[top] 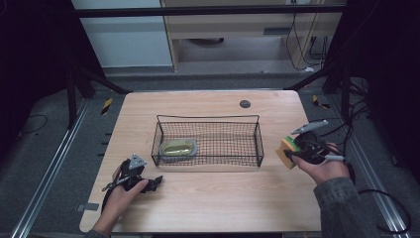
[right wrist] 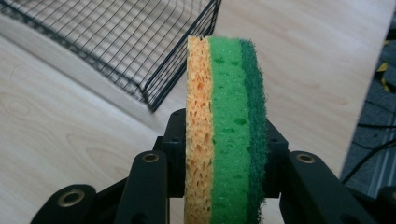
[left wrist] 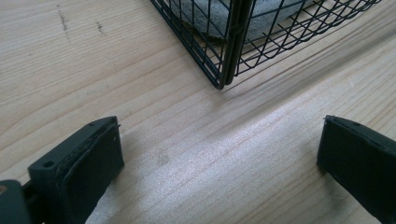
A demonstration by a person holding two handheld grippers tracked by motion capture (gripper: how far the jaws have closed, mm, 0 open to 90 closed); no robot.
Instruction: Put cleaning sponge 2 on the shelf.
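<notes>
— Fingers (right wrist: 273, 154) of the right gripper (right wrist: 226, 154), what do they hold?
— They squeeze a sponge (right wrist: 226, 130) on its edge, at centre frame.
— And the left gripper (left wrist: 219, 158)?
— Jaws wide apart, low on the table (left wrist: 56, 70), near the wire basket (left wrist: 229, 46) corner at the top of the frame.

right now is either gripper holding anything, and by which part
The right gripper clamps the orange-and-green layered sponge across its flat faces, at its lower end. The left gripper holds nothing.
</notes>
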